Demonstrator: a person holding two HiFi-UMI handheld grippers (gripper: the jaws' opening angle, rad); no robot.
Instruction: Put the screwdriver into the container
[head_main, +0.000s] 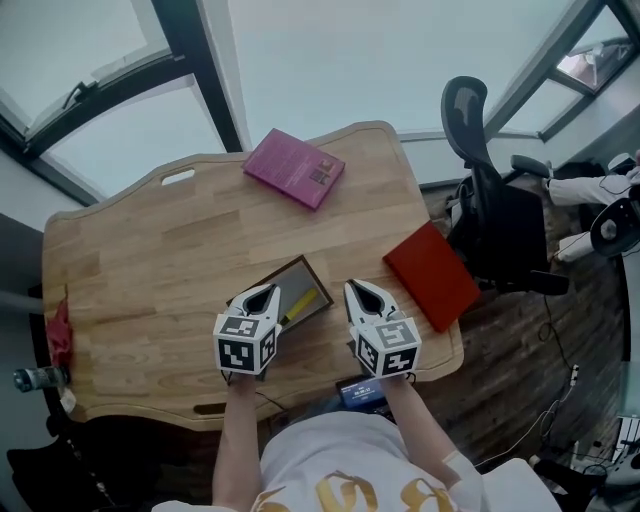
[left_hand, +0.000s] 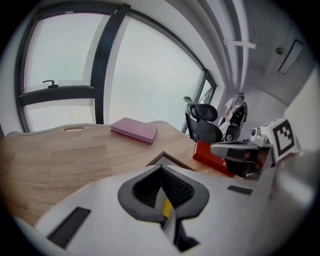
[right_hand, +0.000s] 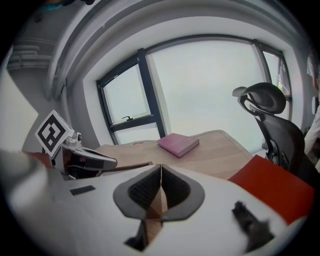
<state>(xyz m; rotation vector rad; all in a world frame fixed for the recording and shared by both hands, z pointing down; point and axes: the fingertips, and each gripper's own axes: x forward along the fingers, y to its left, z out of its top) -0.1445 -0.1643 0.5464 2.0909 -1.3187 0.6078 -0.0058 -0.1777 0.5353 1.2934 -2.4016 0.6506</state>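
Observation:
A yellow-handled screwdriver (head_main: 300, 303) lies inside the shallow dark-framed container (head_main: 290, 267) in the middle of the wooden table (head_main: 150, 250). My left gripper (head_main: 262, 292) hovers over the container's left part with its jaws shut and empty, its tips just left of the screwdriver. In the left gripper view the gripper (left_hand: 161, 167) has its jaws pressed together. A strip of the yellow screwdriver (left_hand: 167, 207) shows below them, and the container's corner (left_hand: 162, 155) lies just ahead. My right gripper (head_main: 358, 288) (right_hand: 161, 166) is shut and empty, just right of the container.
A pink book (head_main: 295, 167) lies at the table's far edge. A red book (head_main: 432, 275) sits at the right edge, partly overhanging. A black office chair (head_main: 490, 200) stands beyond the table's right side. A small red object (head_main: 58, 335) rests at the left edge.

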